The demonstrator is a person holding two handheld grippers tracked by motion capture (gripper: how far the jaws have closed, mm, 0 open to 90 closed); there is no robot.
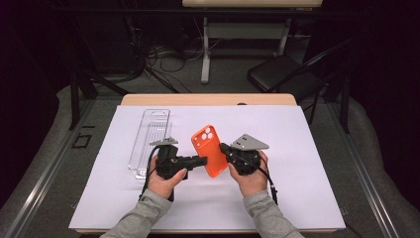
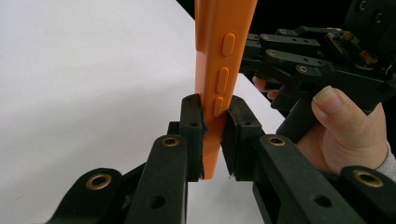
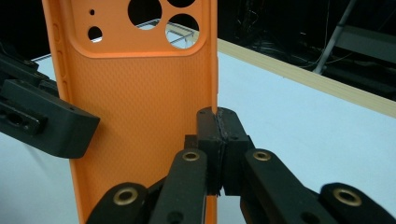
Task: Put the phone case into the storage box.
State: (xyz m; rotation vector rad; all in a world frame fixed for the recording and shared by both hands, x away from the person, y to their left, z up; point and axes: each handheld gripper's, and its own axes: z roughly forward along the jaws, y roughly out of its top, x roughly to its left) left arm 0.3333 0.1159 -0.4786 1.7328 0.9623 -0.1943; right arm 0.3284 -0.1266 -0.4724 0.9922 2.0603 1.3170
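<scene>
phone case (image 1: 210, 150), orange, is held off the white sheet (image 1: 297, 148) between both tools: left gripper (image 2: 215, 122) clenched on its button edge, right gripper (image 3: 217, 125) clamped on the opposite edge. clear plastic tray (image 1: 149, 141) lies beyond the left fingers.

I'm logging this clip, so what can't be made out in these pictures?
- High view: the phone case's side edges, hidden by both tongs.
- Left gripper view: the case's top, cut off by the frame.
- Right gripper view: the clear plastic tray, seen only through the camera holes.
- High view: tray contents, too small.
</scene>
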